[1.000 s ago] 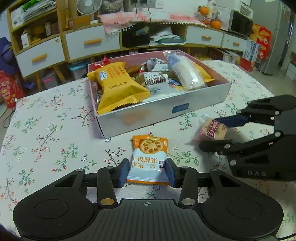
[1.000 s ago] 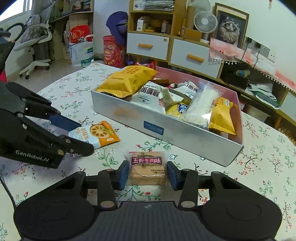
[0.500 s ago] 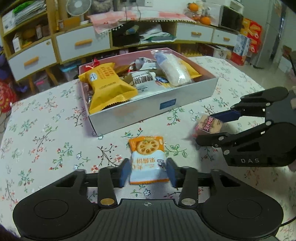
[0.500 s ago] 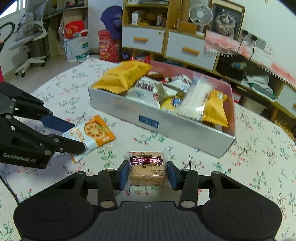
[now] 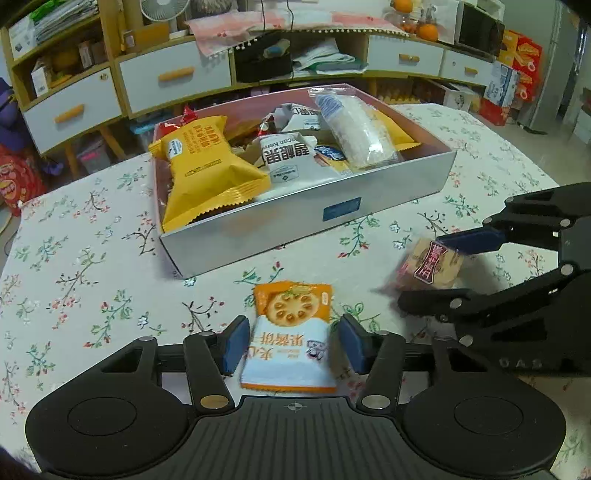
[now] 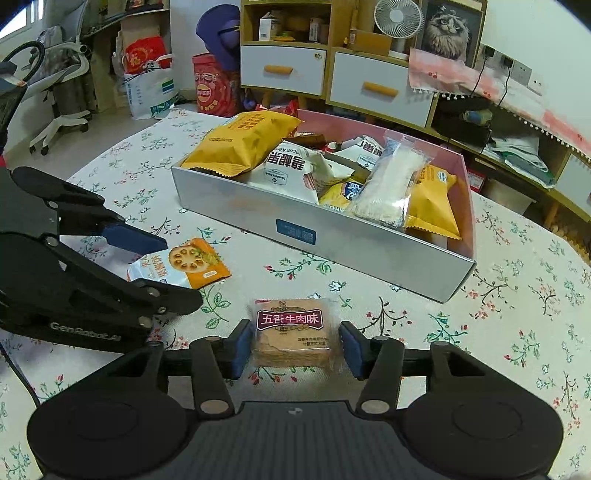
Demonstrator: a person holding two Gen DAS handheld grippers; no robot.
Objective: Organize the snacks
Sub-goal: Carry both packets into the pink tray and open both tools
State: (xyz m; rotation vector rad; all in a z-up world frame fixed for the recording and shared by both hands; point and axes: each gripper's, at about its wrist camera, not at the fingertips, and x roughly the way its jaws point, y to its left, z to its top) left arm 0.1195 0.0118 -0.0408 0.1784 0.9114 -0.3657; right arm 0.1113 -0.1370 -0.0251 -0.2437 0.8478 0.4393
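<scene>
My left gripper (image 5: 290, 345) is shut on an orange and white cracker packet (image 5: 291, 332) and holds it above the floral tablecloth; this packet also shows in the right wrist view (image 6: 184, 264). My right gripper (image 6: 295, 345) is shut on a brown beef-flavour biscuit pack (image 6: 293, 332), which also shows in the left wrist view (image 5: 430, 264). Both are lifted in front of a silver box with a pink inside (image 5: 295, 221), (image 6: 351, 247), which holds several snack bags.
The round table wears a floral cloth (image 5: 74, 258). Behind it stand low cabinets with white drawers (image 5: 173, 74), shelves, a fan (image 6: 397, 16) and a red drum (image 6: 212, 88). An office chair (image 6: 55, 92) stands at far left.
Both grippers have risen off the table with their packets and drawn back a little, so the box looks lower and farther. Both holds are unchanged.
</scene>
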